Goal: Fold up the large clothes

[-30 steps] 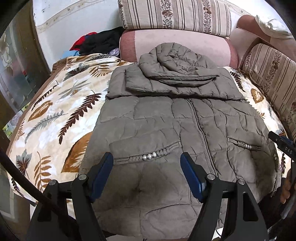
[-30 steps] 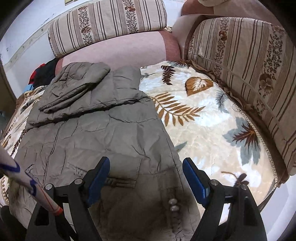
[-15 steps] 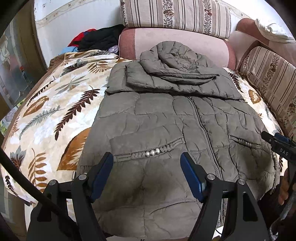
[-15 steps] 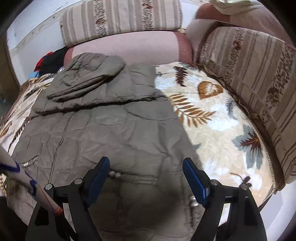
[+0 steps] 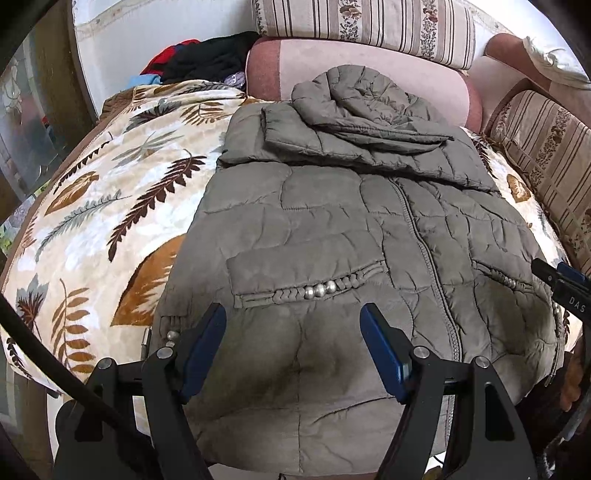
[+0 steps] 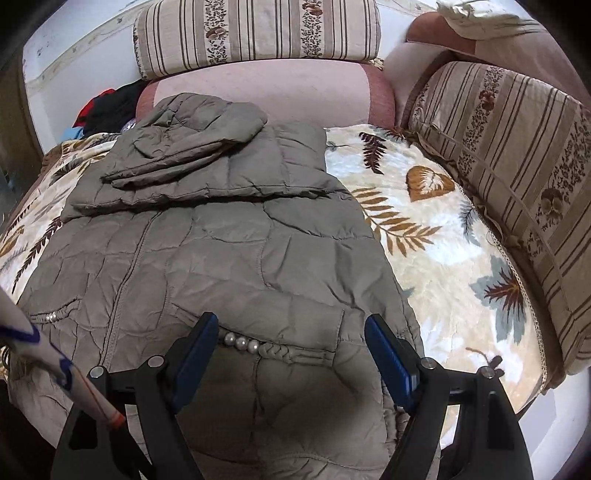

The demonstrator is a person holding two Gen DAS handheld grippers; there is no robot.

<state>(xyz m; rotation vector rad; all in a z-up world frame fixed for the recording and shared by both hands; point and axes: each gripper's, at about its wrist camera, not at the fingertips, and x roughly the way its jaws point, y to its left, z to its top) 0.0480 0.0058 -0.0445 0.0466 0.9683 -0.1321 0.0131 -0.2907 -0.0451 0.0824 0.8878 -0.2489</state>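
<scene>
A grey-brown quilted jacket (image 5: 332, 229) lies front-up on a leaf-patterned blanket (image 5: 92, 221), zipped, with hood and sleeves folded across its chest. My left gripper (image 5: 293, 314) hovers open above the jacket's lower left, just below a beaded pocket (image 5: 314, 290). In the right wrist view the same jacket (image 6: 221, 251) fills the middle, and my right gripper (image 6: 291, 325) stands open over its lower right part, by the other beaded pocket (image 6: 255, 347). Neither gripper has cloth between its blue pads. The right gripper's tip also shows at the left wrist view's right edge (image 5: 561, 284).
The blanket (image 6: 443, 240) covers a sofa seat. Striped cushions (image 5: 362, 26) and a pink backrest (image 5: 369, 74) line the back, and another striped cushion (image 6: 517, 166) stands on the right. A pile of dark and red clothes (image 5: 207, 59) sits at the back left.
The left gripper has sunk slightly closer to the jacket's hem. The right gripper has shifted left from the jacket's right edge to over the right pocket.
</scene>
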